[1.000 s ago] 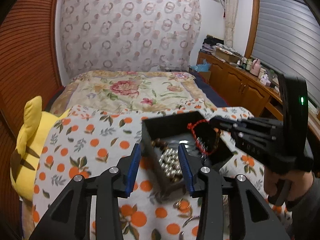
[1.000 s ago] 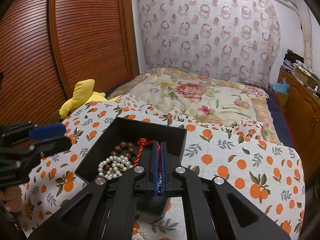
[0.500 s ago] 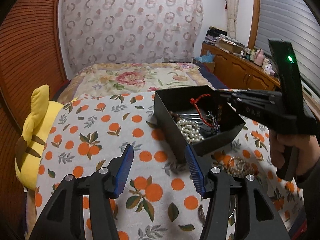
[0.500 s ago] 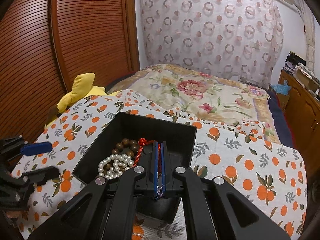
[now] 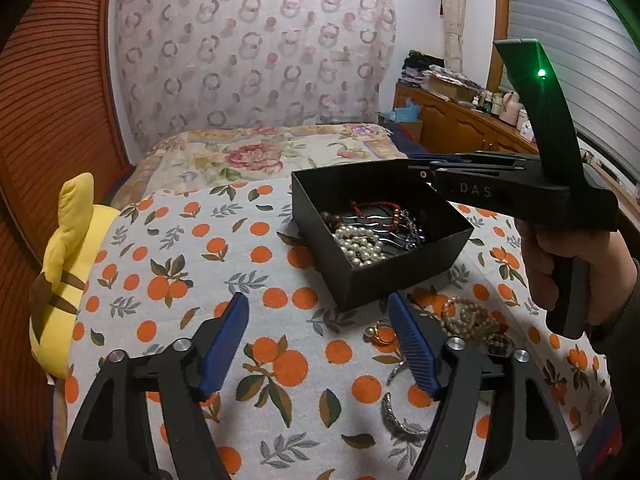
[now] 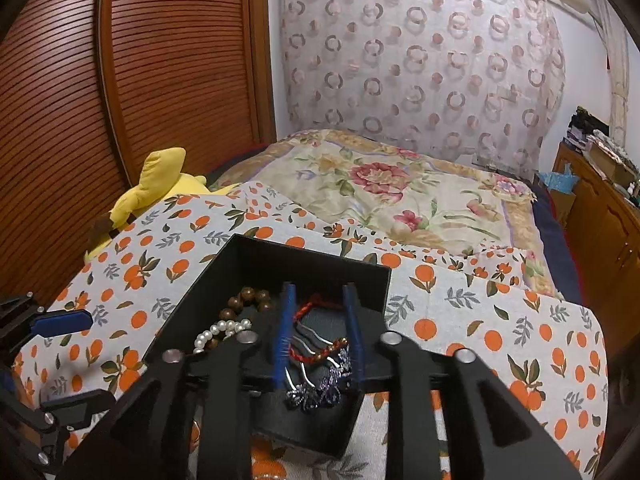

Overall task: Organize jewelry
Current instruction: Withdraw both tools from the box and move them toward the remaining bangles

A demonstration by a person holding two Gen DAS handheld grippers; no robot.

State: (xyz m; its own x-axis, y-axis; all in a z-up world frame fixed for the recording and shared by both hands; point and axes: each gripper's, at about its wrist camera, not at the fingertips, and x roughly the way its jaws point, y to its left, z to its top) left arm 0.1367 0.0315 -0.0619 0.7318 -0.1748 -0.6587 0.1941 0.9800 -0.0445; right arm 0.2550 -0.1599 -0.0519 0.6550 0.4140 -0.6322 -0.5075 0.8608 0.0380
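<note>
The left claw [image 5: 318, 338] angles down over the orange-print cloth [image 5: 168, 264], its blue pads spreading wide with nothing between them. Just past its right pad, loose jewelry lies on the cloth: a gold ring [image 5: 382, 334], a pale bead bracelet [image 5: 470, 318] and a silver bracelet [image 5: 396, 420]. Beyond sits the black box [image 5: 404, 276] holding a pearl strand [image 5: 362, 246], brown wooden beads [image 6: 248, 300] and a red cord bracelet [image 6: 310, 308]. The right claw [image 6: 318, 334], gripped by a hand [image 5: 560, 264], tilts down into the box; its pads are parting around the red cord bracelet, not pressing it. A yellow plush toy [image 5: 66, 264] lies at the cloth's left edge, the floral bed [image 6: 384, 196] behind.
</note>
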